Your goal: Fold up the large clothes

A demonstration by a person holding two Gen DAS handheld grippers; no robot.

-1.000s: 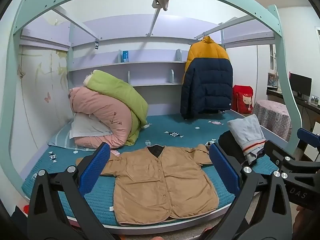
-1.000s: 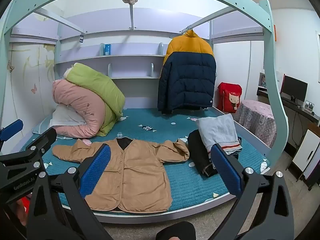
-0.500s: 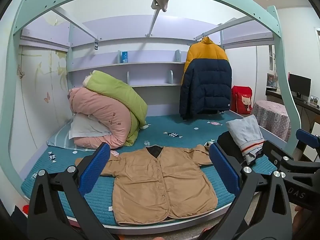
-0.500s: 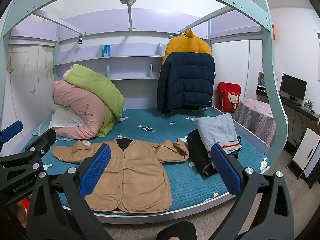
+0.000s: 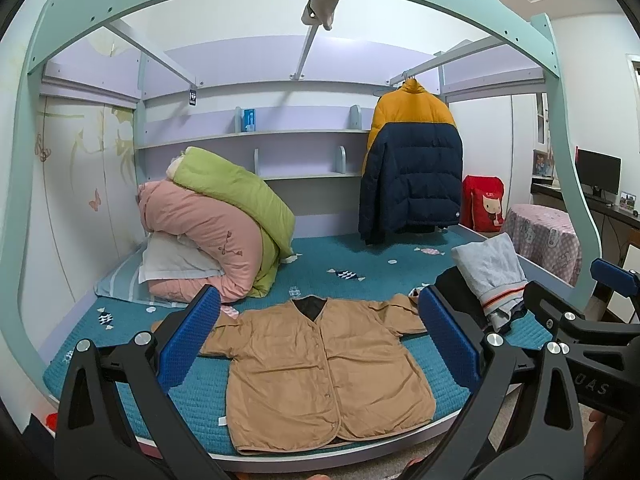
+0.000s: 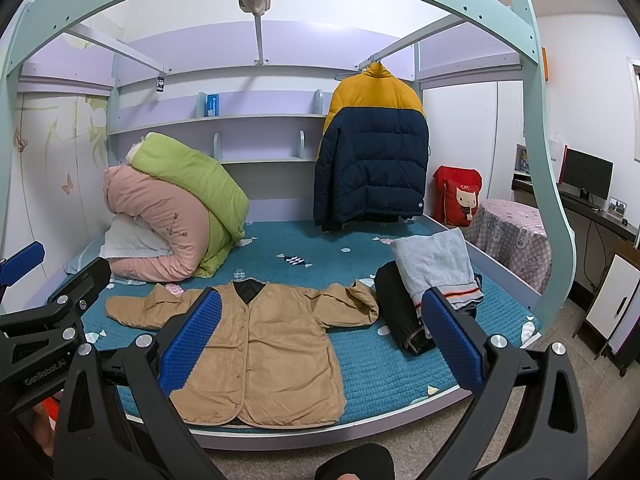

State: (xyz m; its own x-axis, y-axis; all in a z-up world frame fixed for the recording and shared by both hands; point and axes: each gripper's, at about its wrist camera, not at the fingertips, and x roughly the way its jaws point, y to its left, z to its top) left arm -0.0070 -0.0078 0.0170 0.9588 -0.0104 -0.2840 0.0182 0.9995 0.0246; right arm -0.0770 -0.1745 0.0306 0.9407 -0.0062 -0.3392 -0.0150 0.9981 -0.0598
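**Tan jacket laid flat, folding not yet begun**

From the left wrist: tan button-front quilted jacket spread flat and face up on the teal quilted bed, hem close to the near edge, both sleeves out to the sides. Left hand-held gripper held short of the bed, blue pads wide apart, nothing between them. Heap of grey and dark clothes just beside the jacket's sleeve end. Pink and green rolled duvets well apart at the back, yellow-and-navy puffer coat hanging from a rail.

From the right wrist: same jacket unfolded, no crease or turned-in sleeve anywhere. Right hand-held gripper likewise spread and empty, clear of the cloth. Judged from this: laying-out done, every fold left to do, with the heap likely waiting too. No basket, box or bin for clothes in sight; only the wall shelf, holding one small blue box.
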